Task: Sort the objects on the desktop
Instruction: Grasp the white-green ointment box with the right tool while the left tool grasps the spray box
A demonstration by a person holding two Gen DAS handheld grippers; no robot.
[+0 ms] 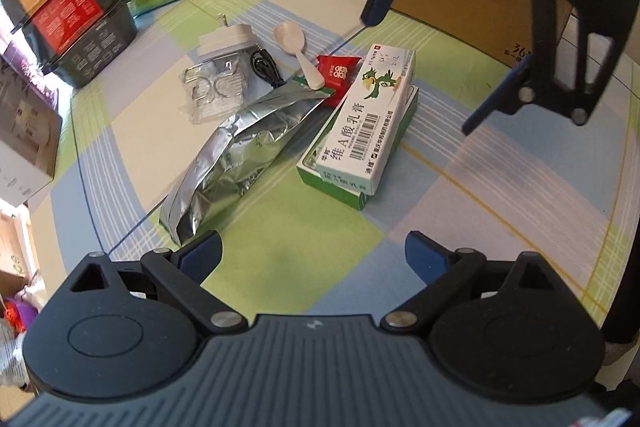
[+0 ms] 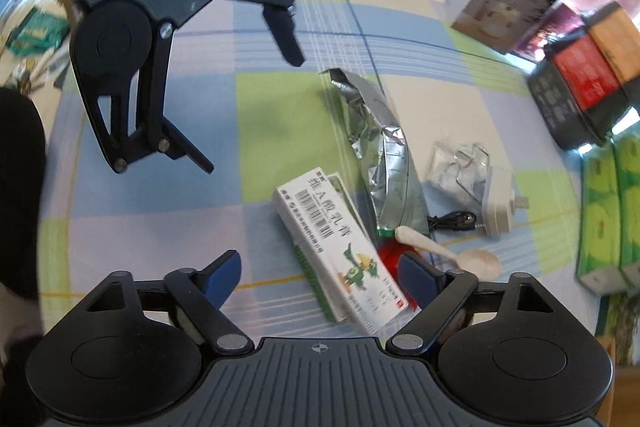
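both grippers (image 1: 313,259) (image 2: 320,273) wide above tablecloth (image 1: 288,239)

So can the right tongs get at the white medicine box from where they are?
Probably yes. The right tongs are open and hover right over the near end of the white medicine box, which lies on top of a green box, its upper face uncovered. The red packet sits close beside it.
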